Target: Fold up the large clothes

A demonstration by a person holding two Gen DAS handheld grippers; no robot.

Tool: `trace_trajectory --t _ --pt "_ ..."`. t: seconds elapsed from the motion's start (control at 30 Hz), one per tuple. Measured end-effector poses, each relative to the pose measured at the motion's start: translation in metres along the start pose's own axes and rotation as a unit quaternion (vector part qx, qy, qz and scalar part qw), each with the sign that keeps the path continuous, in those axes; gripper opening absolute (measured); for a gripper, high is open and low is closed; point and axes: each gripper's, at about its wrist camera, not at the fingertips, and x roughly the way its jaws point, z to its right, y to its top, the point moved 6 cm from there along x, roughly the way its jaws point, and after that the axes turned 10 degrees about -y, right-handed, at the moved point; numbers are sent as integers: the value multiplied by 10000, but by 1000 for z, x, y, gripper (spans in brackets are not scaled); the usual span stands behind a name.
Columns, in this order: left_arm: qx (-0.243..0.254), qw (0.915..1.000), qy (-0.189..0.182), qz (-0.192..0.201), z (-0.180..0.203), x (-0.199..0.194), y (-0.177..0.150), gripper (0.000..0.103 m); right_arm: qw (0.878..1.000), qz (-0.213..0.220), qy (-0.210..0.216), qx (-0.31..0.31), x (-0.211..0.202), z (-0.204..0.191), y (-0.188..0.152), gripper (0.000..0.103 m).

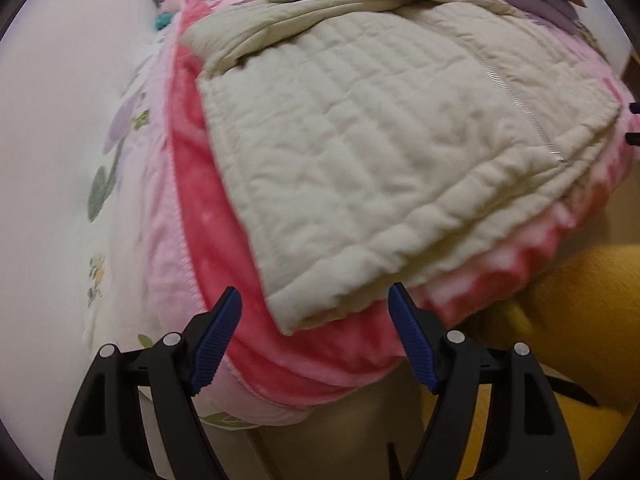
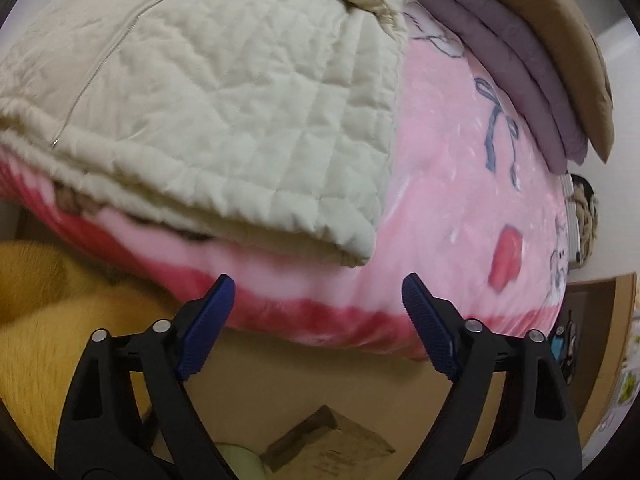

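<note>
A cream quilted jacket (image 1: 360,152) lies folded on a pink blanket (image 1: 208,216) on a bed, its zipper (image 1: 516,96) running down the right side. In the right wrist view the jacket (image 2: 224,112) fills the upper left, on the pink blanket (image 2: 452,184). My left gripper (image 1: 316,316) is open and empty, just in front of the jacket's near left corner. My right gripper (image 2: 318,296) is open and empty, just below the jacket's near right corner at the bed edge.
Folded purple cloth (image 2: 516,64) and a tan item (image 2: 560,32) lie at the bed's far right. Yellow fabric (image 2: 52,280) is at the bed's near edge, also in the left wrist view (image 1: 580,320). A floral sheet (image 1: 112,184) lies left of the blanket.
</note>
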Motion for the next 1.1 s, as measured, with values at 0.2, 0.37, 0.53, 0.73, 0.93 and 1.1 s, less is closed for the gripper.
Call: trace_trajectory --t 0.2,0.37,0.53,0.73,0.93,1.1 --pt "-276 9991 224 237 -18 5 5 73 9984 202 -366 370 26 31 19 54" --pt "-513 9978 239 332 -9 -4 3 62 9981 120 55 600 40 29 14 41" --pt "-608 9969 370 344 -2 3 4 56 9958 132 130 895 44 27 15 39" --pt "-713 9953 592 274 -11 35 3 36 9925 59 558 1087 53 27 19 25" --pt "-1142 9902 751 293 -13 -6 20 21 9803 -14 1330 1460 23 44 29 21" --pt "-2159 9727 839 138 -21 -51 19 15 9663 -112 1542 2058 -11 68 37 20"
